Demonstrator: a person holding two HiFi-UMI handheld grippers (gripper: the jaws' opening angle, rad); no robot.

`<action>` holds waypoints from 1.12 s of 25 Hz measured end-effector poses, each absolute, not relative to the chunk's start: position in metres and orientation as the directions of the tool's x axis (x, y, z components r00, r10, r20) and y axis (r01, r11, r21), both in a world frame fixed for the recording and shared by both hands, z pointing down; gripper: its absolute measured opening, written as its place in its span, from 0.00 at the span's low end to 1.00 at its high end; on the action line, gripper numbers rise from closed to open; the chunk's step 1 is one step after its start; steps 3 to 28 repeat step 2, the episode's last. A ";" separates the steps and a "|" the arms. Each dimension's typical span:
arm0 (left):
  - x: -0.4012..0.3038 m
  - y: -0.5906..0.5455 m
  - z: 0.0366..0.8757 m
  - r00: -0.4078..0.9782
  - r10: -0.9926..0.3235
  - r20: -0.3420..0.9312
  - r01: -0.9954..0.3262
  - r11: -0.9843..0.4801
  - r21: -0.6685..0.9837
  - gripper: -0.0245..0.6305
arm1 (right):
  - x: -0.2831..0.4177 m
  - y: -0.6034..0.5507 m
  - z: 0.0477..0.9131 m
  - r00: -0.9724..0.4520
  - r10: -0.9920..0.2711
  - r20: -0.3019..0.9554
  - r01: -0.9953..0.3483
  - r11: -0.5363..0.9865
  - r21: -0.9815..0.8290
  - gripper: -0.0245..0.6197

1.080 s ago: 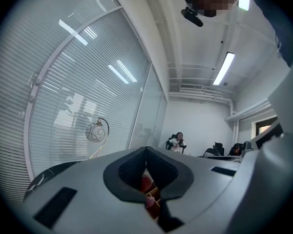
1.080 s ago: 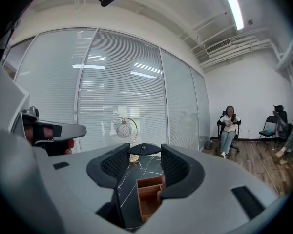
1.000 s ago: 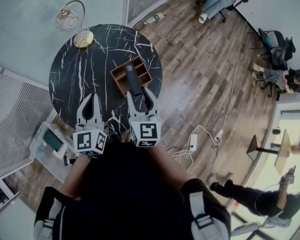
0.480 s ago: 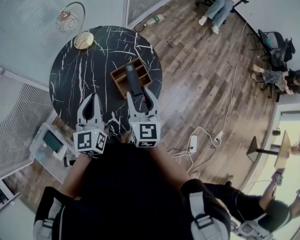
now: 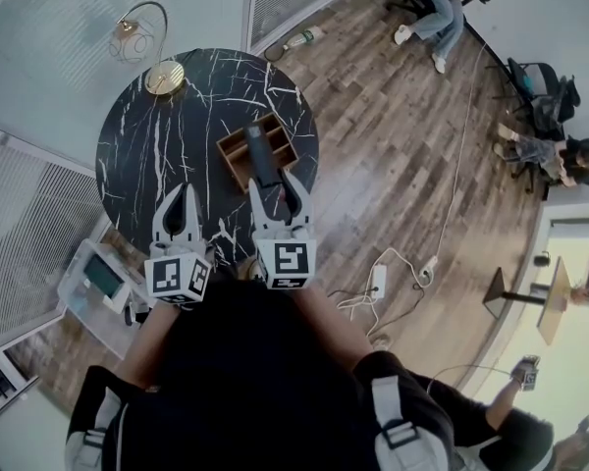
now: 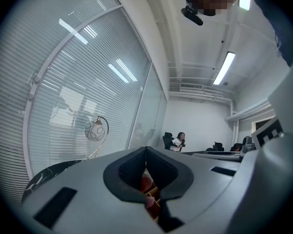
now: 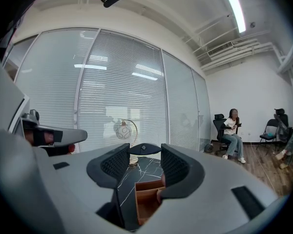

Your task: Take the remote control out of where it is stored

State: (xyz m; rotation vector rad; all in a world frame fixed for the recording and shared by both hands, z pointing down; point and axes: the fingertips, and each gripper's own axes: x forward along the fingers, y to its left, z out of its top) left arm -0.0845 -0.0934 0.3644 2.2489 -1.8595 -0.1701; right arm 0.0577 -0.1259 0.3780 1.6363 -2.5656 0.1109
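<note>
1. Round black marble surface (image 5: 147,145) in the head view carries a wooden box (image 5: 234,155). The remote control (image 5: 259,150) lies over the box, its near end at the right gripper (image 5: 279,192).
2. Left gripper view: the left gripper (image 6: 146,152) has its jaws together and holds nothing.
3. Right gripper view: the jaws stand wide, clamped on the remote control's end. The lift-out seems to be in hand; the next move calls for raising it clear of the box.

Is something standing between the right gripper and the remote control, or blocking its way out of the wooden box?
Nothing visible does. The remote control sits between the jaws of the right gripper, touching both tips; the wooden box under it is open on top.
</note>
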 end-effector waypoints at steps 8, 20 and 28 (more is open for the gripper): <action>-0.085 -0.095 0.366 0.193 -0.980 0.051 -0.955 -0.176 0.238 0.05 | 0.057 -0.127 0.379 -0.422 -0.898 0.122 -0.905 0.425 -0.002 0.35; -0.085 -0.095 0.366 0.193 -0.980 0.051 -0.955 -0.176 0.238 0.05 | 0.057 -0.127 0.379 -0.422 -0.898 0.122 -0.905 0.425 -0.002 0.35; -0.085 -0.095 0.366 0.193 -0.980 0.051 -0.955 -0.176 0.238 0.05 | 0.057 -0.127 0.379 -0.422 -0.898 0.122 -0.905 0.425 -0.002 0.35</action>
